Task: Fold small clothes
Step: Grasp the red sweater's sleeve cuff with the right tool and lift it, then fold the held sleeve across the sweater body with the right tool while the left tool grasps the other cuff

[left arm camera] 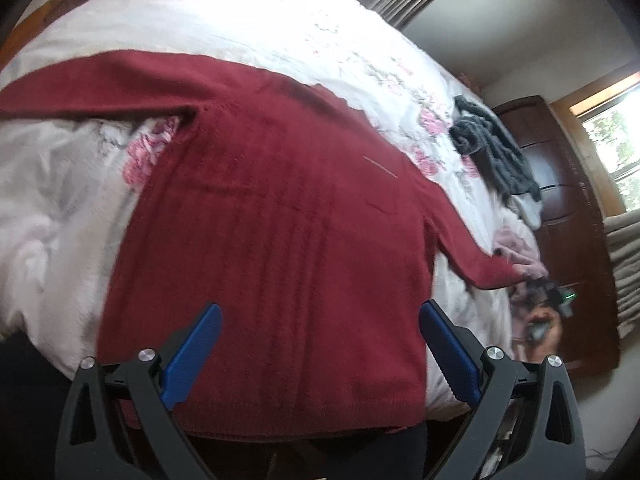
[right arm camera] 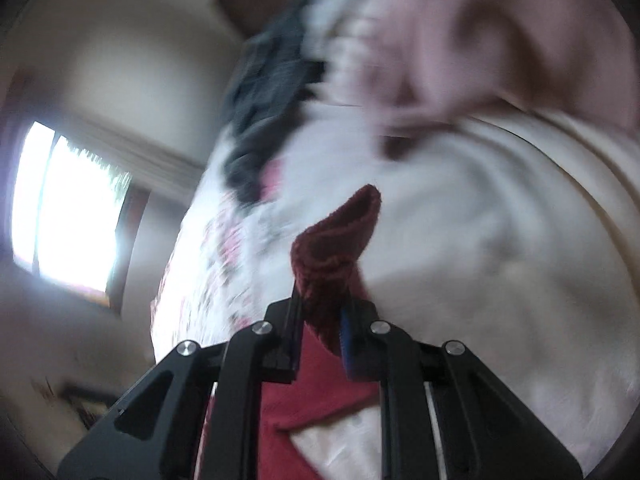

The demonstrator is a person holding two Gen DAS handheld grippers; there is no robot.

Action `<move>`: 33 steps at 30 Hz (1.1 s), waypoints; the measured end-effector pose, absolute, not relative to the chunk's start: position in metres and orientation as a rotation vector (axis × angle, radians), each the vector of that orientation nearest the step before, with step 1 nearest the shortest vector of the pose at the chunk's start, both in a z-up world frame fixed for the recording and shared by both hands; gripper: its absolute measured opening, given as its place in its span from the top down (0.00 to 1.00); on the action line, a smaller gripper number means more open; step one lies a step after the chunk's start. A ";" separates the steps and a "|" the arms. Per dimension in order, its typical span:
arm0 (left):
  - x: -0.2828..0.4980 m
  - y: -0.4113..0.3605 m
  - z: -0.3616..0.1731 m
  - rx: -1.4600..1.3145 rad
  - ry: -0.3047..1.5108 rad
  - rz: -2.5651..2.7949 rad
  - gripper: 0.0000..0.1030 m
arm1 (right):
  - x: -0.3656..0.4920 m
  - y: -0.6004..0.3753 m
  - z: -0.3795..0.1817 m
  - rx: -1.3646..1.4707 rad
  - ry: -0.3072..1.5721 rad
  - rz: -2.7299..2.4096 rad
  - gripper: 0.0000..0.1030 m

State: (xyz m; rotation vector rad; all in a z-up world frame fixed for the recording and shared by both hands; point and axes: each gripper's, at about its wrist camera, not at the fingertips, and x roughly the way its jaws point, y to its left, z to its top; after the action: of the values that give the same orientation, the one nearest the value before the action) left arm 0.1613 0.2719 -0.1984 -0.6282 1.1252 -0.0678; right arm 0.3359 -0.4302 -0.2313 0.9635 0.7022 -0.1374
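With the red sweater (left arm camera: 272, 216) spread flat across the floral bedspread (left arm camera: 248, 20), the left gripper (left arm camera: 320, 356) hovers wide apart over its hem, holding nothing. At the sweater's far sleeve, the right gripper (right arm camera: 320, 312) is clamped on the cuff (right arm camera: 340, 232), so the sleeve fold looks underway; next, carry it inward across the body. Beyond the sweater lies a grey garment (left arm camera: 492, 148). No containers visible.

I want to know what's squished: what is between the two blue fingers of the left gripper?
In the left wrist view, the red sweater on the bed shows between the left gripper's open fingers.
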 end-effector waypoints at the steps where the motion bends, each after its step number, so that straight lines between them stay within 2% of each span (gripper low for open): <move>1: 0.166 0.274 -0.198 -0.658 1.141 -0.095 0.04 | 0.337 -0.417 -0.218 0.929 0.697 -0.115 0.87; 4: 0.177 0.276 -0.192 -0.666 1.139 -0.128 0.04 | 0.353 -0.366 -0.183 0.821 0.685 -0.037 0.87; 10: 0.202 0.281 -0.181 -0.676 1.092 -0.162 0.04 | 0.380 -0.282 -0.167 0.666 0.713 0.057 0.86; 19: 0.246 0.270 -0.188 -0.709 1.090 -0.265 0.04 | 0.415 -0.137 -0.202 0.395 0.828 0.148 0.86; 27: 0.282 0.260 -0.213 -0.699 1.106 -0.297 0.04 | 0.415 -0.022 -0.277 0.111 0.939 0.200 0.85; 30: 0.309 0.258 -0.227 -0.731 1.115 -0.342 0.04 | 0.407 0.001 -0.301 0.102 0.988 0.269 0.66; 32: 0.328 0.258 -0.240 -0.805 1.126 -0.378 0.04 | 0.395 0.008 -0.307 0.096 0.981 0.319 0.34; 33: 0.339 0.257 -0.252 -0.873 1.135 -0.404 0.04 | 0.387 0.006 -0.304 0.084 0.962 0.321 0.30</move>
State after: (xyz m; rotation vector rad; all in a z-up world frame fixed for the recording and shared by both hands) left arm 0.3392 0.2568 -0.2516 -0.8727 1.1349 -0.4039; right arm 0.3874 0.0056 -0.3042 0.0842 0.9620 0.3206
